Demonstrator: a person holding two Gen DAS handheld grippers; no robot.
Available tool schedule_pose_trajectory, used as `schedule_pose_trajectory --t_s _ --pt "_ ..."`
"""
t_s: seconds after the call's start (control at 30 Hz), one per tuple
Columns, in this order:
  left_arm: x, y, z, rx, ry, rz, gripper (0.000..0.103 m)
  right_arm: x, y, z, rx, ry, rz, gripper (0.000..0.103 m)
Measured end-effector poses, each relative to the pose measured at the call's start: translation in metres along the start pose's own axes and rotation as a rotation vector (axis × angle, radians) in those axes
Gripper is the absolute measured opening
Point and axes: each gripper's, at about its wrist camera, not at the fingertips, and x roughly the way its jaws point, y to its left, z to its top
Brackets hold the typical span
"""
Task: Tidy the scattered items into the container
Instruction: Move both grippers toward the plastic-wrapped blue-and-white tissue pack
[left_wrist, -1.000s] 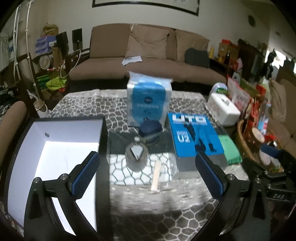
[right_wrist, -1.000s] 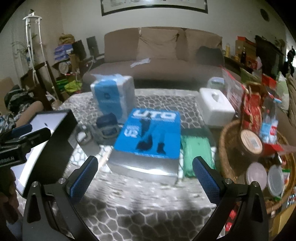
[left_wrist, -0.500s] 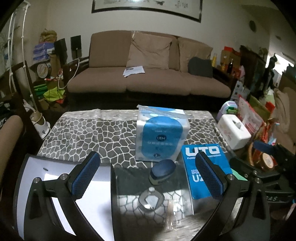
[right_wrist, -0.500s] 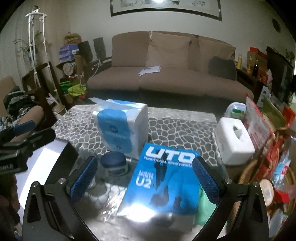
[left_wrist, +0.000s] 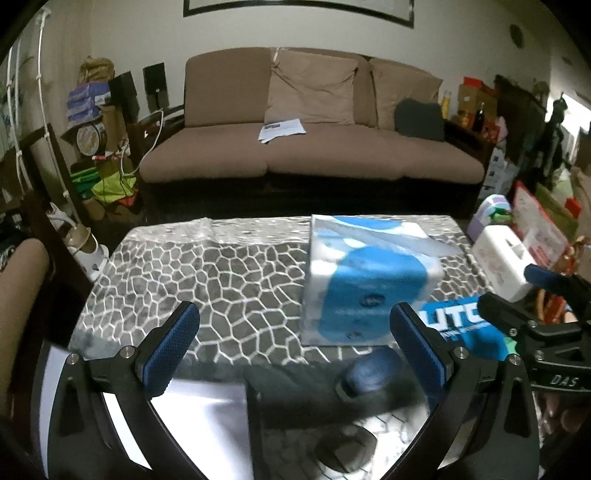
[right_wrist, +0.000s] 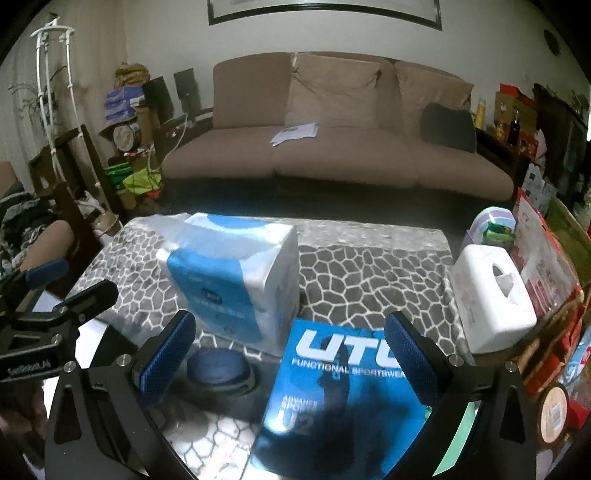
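Blue UTO box (right_wrist: 343, 398) lies flat (long axis pointing sofaward) between spread fingers.

The right gripper (right_wrist: 288, 354) is hovering with its blue-padded jaws spread wide over a glossy blue box printed "UTO" (right_wrist: 343, 398). Just left of that box, a round dark-blue lidded case (right_wrist: 218, 369) is sitting. Behind the box, a blue-and-white plastic-wrapped tissue pack (right_wrist: 236, 280) is standing. Right of the box, a white tissue dispenser (right_wrist: 491, 295) is resting. Far left of it, the left gripper (right_wrist: 55, 291) is showing.
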Motion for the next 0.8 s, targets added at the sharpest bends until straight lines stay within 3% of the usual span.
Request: schedule_pose_trajectory --t_s 0.37,0.8 --pt "0.039 -0.003 0.021 0.085 0.004 0.031 0.103 0.046 0.004 0.023 -0.026 0.029 -0.019 0.103" --pt "0.068 -0.003 0.042 0.081 -0.026 -0.012 0.103 0.071 -0.009 0.052 0.012 0.019 -0.01 0.103"
